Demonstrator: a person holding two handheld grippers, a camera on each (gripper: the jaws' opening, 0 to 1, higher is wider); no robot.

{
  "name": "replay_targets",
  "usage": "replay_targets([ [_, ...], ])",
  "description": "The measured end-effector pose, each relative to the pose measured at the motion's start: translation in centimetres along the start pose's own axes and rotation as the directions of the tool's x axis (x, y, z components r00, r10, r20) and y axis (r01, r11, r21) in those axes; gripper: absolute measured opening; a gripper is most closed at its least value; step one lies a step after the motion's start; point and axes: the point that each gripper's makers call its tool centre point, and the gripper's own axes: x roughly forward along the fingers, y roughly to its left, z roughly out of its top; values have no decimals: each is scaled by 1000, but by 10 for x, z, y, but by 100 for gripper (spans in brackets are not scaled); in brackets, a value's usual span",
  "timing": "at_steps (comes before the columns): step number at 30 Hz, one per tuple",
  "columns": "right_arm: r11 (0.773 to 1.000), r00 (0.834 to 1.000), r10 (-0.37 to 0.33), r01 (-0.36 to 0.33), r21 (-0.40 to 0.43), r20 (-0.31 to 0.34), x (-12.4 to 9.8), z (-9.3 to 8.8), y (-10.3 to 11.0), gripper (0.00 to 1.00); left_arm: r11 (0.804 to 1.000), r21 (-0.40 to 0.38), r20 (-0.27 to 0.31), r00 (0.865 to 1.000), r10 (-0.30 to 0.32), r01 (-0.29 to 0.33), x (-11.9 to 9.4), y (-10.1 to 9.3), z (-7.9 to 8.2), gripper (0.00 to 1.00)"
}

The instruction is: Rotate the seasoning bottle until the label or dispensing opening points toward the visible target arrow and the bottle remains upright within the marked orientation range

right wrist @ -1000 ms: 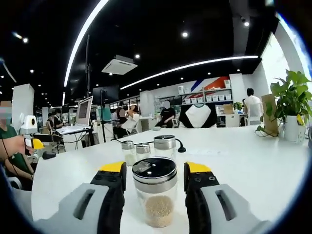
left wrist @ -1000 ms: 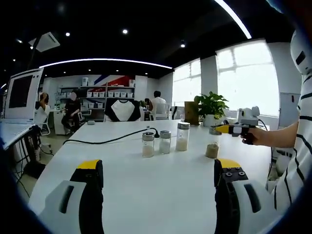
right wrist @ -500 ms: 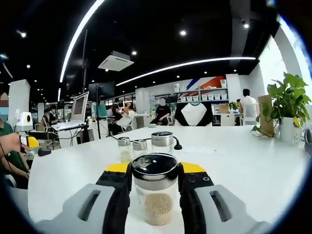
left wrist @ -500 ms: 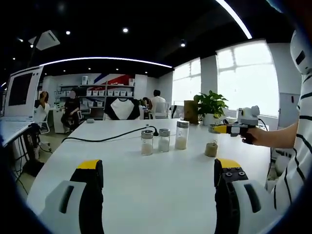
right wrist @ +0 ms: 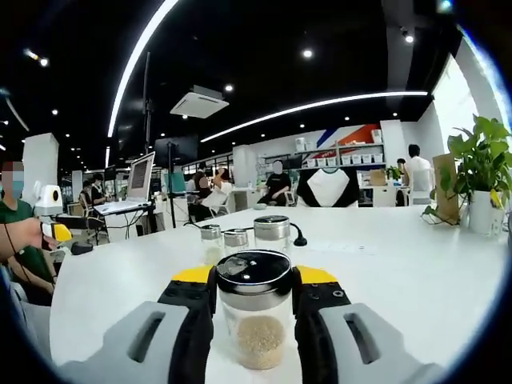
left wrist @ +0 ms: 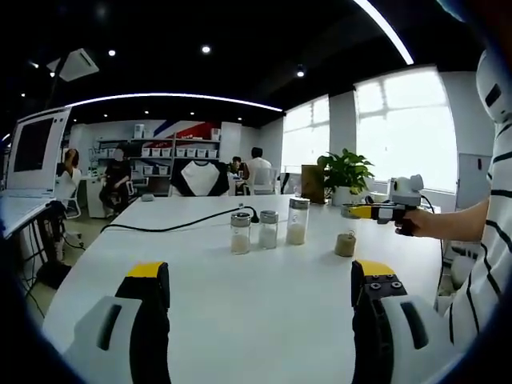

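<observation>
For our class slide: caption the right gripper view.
Right gripper shut on a bottle on a white table.

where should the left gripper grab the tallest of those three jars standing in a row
Probably around the clear glass wall of the tallest jar, below its metal cap, coming in level from the front right. It stands upright at the row's right end, so that side is open; the shorter jar stands close on its left.

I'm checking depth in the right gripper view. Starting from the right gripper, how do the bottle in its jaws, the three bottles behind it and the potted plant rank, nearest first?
1. Seasoning bottle, clamped in the right gripper.
2. Three bottles in a row just behind, centre; too close to rank among themselves.
3. Potted plant, far right across the table.
</observation>
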Motion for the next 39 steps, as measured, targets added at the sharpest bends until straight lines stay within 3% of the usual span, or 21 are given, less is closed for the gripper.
replay_targets([
  [9,995,996,89,-87,56,-22,-2,-3,4,36,1000,4,-8,1000,-4,4,-1,-1,-1,99],
  [23,979,979,201,-199,40,-37,0,-4,6,36,998,34,-13,999,-50,50,7,-12,4,100],
  [39,942,943,333,-331,51,-28,0,-4,9,36,998,26,3,999,-53,53,6,-14,8,100],
])
